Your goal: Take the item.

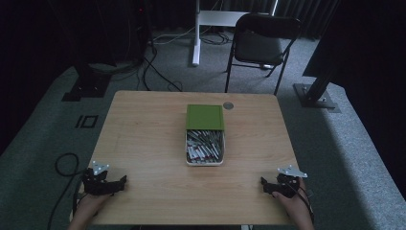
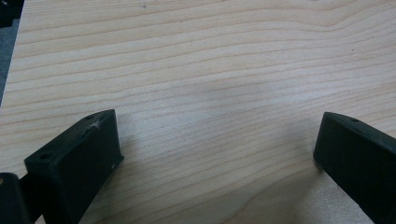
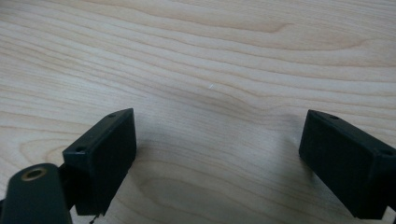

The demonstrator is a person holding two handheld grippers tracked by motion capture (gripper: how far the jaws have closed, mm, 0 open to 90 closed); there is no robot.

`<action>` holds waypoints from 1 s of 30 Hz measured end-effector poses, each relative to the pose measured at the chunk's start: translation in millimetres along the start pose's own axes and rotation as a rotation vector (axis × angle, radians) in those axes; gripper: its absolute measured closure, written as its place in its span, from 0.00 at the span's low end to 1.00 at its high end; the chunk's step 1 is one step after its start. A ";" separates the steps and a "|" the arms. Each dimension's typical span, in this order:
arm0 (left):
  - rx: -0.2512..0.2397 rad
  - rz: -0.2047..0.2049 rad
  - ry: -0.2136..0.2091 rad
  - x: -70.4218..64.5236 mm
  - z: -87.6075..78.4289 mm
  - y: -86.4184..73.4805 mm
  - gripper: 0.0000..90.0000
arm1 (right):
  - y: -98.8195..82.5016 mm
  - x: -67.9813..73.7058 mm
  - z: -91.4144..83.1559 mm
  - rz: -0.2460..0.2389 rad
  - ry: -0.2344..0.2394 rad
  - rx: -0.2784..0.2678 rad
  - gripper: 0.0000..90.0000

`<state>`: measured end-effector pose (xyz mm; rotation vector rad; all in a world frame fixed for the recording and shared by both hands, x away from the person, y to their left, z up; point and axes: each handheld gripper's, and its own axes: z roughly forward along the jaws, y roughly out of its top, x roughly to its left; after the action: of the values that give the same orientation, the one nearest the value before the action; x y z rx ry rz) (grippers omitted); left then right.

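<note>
The left hand-held gripper (image 1: 111, 184) rests at the near left corner of the bench (image 1: 143, 143), its jaws spread wide with nothing between them; in the left gripper view the two black jaws frame bare wood grain. The right hand-held gripper (image 1: 271, 187) sits at the near right corner in the same way, jaws parted and empty, and the right gripper view again shows plain wood between them. Both are well apart from the box (image 1: 204, 153), a pale open tray in the middle of the bench, packed with what look like pens (image 1: 203, 146) or markers, too small to tell exactly. Its green lid (image 1: 205, 117) lies just beyond it, covering the far end of the tray or touching it; which of the two cannot be told. Judging from this, the work has not begun: nothing is grasped, no pen lies outside the box, and both grippers seem parked at a starting pose. Everything is left, starting with a reach inward to the box.
</note>
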<state>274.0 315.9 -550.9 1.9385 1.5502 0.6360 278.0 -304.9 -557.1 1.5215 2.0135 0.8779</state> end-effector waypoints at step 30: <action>-0.001 -0.001 0.000 -0.1 0.0 -0.1 0.01 | 6.9 12.3 4.7 -0.002 -0.057 -0.008 0.13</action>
<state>273.9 315.9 -551.0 1.9375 1.5506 0.6365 282.4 -290.8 -555.1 1.5226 1.9684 0.8317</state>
